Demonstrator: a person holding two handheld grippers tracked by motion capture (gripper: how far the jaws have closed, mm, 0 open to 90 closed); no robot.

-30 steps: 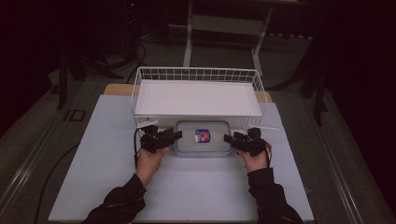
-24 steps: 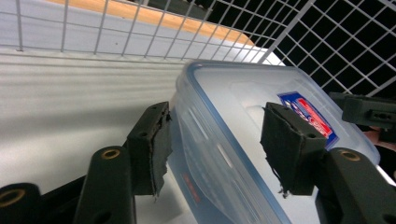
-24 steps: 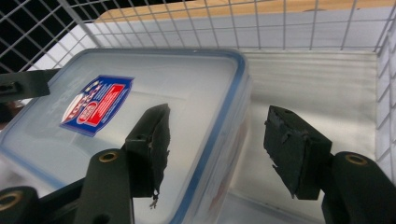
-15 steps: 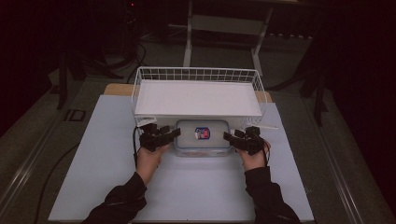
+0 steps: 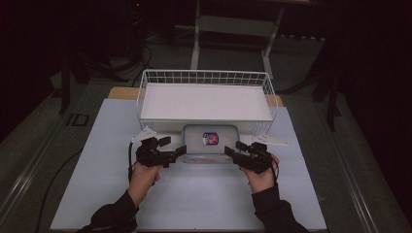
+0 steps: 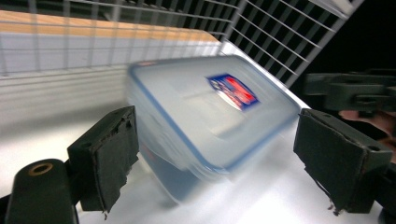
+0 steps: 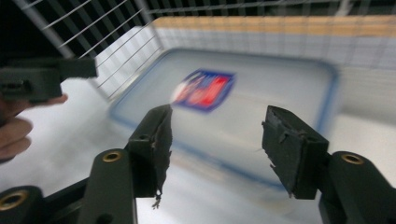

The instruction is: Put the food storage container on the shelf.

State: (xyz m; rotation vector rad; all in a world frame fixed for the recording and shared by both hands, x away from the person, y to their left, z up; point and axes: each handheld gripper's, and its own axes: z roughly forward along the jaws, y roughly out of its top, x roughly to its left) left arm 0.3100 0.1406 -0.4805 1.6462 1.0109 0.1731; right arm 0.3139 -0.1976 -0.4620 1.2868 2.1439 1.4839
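A clear plastic container [image 5: 210,141] with a blue-rimmed lid and a red-and-blue label lies on the white table, tucked partly under the front of a white wire basket [image 5: 206,77]. My left gripper [image 5: 176,152] is at its left end and my right gripper [image 5: 233,155] at its right end, both pointing inward. In the left gripper view the container [image 6: 210,109] lies ahead between the wide-apart jaws of my left gripper [image 6: 217,140], blurred. In the right gripper view my right gripper [image 7: 219,135] stands open before the container [image 7: 243,88].
The basket stands raised on wire sides with a white sheet [image 5: 204,102] as its floor. The white table top [image 5: 204,194] stretches toward the person. The opposite gripper [image 6: 348,88] and a hand [image 7: 14,126] show at the edges of the gripper views.
Both hands and grippers have drawn slightly back toward the near edge. The container has stayed in place.
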